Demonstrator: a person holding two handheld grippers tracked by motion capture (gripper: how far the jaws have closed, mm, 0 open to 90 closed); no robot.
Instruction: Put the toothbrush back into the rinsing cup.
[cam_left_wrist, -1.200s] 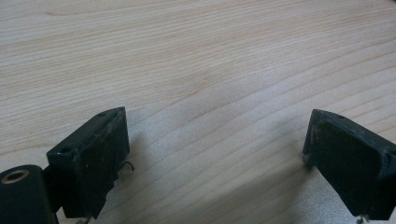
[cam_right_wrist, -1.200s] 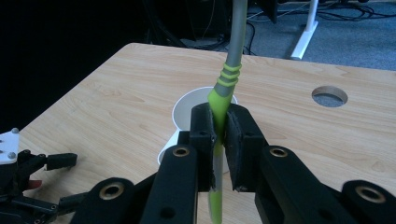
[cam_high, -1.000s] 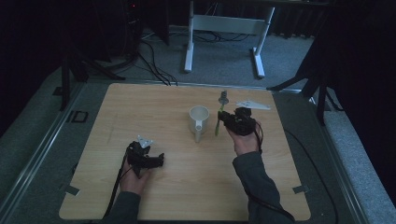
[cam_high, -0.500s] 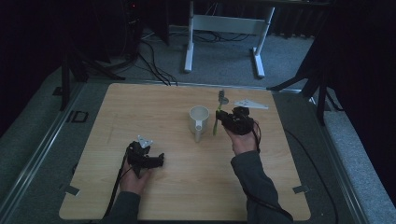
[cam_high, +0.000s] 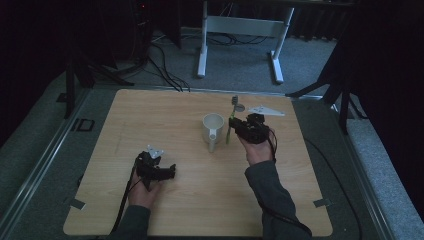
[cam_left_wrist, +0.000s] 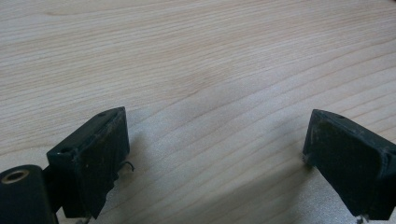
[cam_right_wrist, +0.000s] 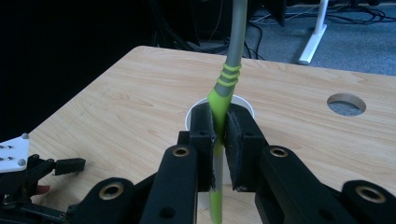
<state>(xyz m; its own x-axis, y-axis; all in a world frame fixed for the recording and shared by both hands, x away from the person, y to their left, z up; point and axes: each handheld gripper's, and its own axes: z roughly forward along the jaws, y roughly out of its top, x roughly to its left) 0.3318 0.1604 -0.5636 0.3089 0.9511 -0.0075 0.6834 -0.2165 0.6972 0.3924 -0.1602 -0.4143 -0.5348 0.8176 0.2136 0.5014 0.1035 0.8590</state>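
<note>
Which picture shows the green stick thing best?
The right gripper view: the green-handled grey metal utensil stands upright, clamped between the right hand-held gripper, before the white mug. The high view shows it small.

We see a light wooden table (cam_high: 165, 120) with a round hole (cam_right_wrist: 346, 103) near its far right corner, standing on grey carpet (cam_high: 240, 55). Beyond its far edge stands a white metal frame (cam_high: 242, 37) on two feet, with black cables (cam_high: 160, 62) trailing at far left. Dark curtains (cam_high: 55, 45) close both sides; the light is dim.
</note>
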